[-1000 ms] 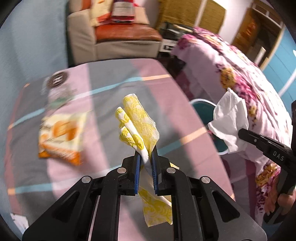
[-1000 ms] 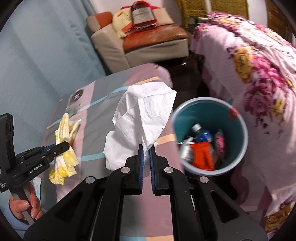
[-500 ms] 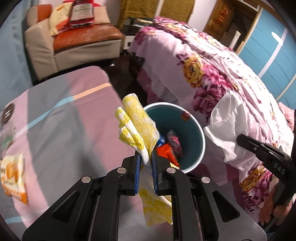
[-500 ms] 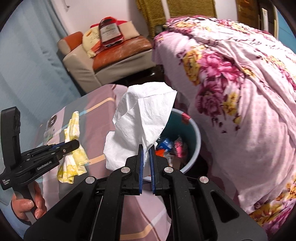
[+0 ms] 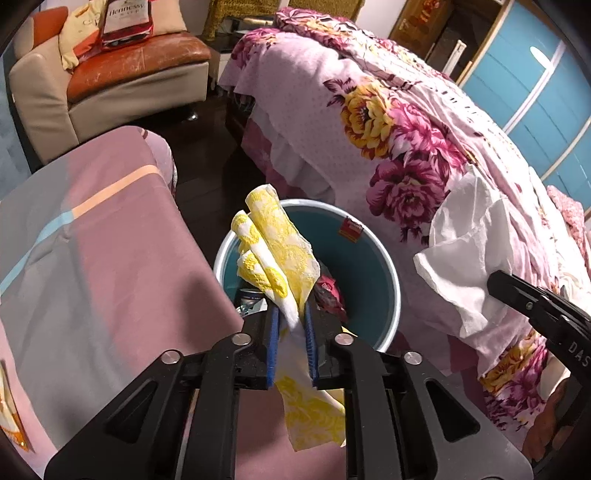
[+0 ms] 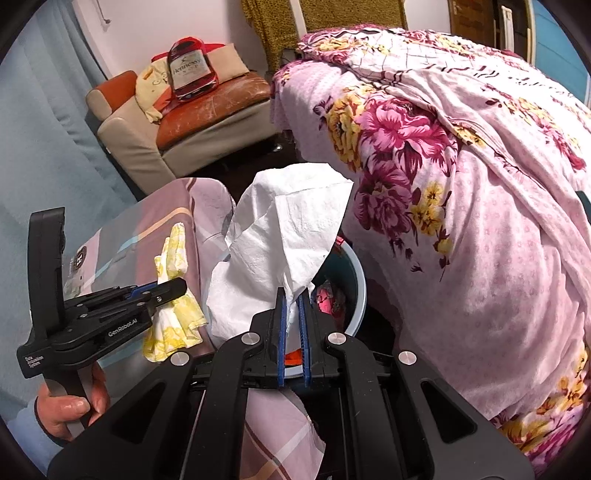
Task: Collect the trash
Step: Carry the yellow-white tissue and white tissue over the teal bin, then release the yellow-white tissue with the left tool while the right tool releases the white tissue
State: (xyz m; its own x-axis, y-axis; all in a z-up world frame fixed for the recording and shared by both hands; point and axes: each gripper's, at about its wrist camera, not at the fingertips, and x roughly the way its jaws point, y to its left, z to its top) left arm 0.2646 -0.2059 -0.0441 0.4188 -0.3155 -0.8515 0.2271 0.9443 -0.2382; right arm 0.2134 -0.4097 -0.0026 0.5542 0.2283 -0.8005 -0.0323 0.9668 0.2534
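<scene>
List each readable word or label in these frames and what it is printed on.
"Hennessy": bottle-shaped cushion on the sofa.
"GenRobot.AI": left gripper body.
"Data Acquisition System": same gripper's handle, barely legible.
"DAS": right gripper, cut off.
Red sticker inside the bin: too small.

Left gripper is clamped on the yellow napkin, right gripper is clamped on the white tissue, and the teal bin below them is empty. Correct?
Not quite: the teal bin is not empty. The left wrist view shows wrappers and other trash already inside it. The rest holds: the left gripper is shut on the yellow napkin, and the right gripper is shut on the white tissue.
</scene>
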